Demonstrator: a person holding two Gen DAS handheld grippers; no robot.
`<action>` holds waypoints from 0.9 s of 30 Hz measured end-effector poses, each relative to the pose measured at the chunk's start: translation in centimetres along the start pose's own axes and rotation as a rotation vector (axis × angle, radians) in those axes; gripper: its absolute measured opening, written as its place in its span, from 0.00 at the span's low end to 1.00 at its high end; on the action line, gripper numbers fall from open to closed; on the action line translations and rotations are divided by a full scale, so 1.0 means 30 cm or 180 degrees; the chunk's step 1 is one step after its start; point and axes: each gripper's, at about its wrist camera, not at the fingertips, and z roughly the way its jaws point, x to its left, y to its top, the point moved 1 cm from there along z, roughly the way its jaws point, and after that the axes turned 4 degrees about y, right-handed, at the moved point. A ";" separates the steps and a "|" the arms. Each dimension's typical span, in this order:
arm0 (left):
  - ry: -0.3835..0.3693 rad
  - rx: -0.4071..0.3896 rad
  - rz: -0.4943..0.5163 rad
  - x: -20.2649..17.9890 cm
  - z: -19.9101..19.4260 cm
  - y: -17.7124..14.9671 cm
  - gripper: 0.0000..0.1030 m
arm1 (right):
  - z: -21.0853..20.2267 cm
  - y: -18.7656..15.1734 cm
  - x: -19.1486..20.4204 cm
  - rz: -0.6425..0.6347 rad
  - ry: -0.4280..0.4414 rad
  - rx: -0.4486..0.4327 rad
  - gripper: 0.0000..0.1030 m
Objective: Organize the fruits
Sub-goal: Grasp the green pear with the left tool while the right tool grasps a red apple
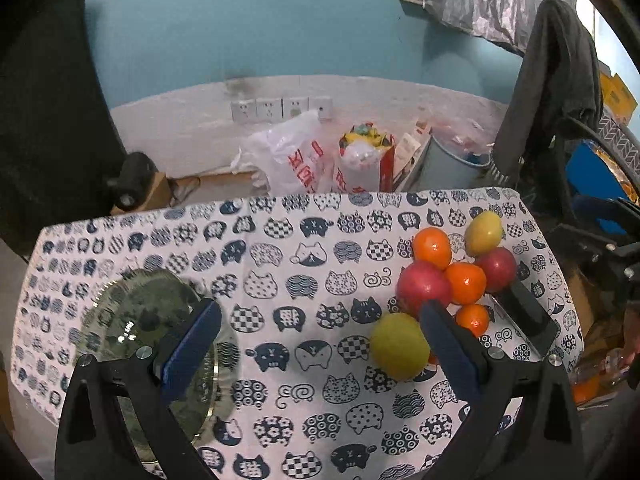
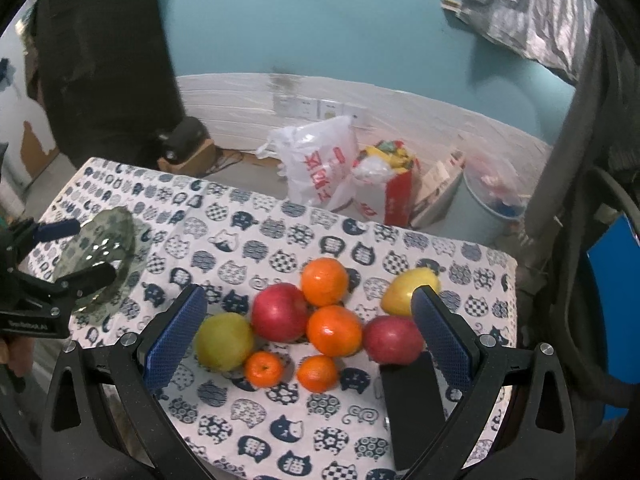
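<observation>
Several fruits lie in a cluster on the cat-print tablecloth: a green pear, two red apples, two large oranges, two small oranges and a yellow fruit. My right gripper hangs open just above and in front of them, holding nothing. My left gripper is open and empty too. The glass plate lies under its left finger and the pear beside its right finger. In the right wrist view the left gripper hovers over the plate.
A black rectangular object lies on the cloth right of the fruits, also visible as the black object. Beyond the table's far edge are plastic bags, a bucket and a dark garment hanging at the right.
</observation>
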 end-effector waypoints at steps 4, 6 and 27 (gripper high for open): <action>-0.0051 0.0093 -0.0067 -0.022 0.058 -0.009 0.98 | 0.027 -0.017 -0.087 0.0154 -0.0123 0.0071 0.97; -0.0082 0.0147 -0.0085 -0.040 0.088 -0.018 0.98 | 0.044 -0.029 -0.124 0.0217 -0.0166 0.0111 0.97; -0.0132 0.0641 0.0203 -0.216 0.321 -0.107 0.98 | 0.239 -0.176 -0.305 0.0468 -0.0228 0.0592 0.97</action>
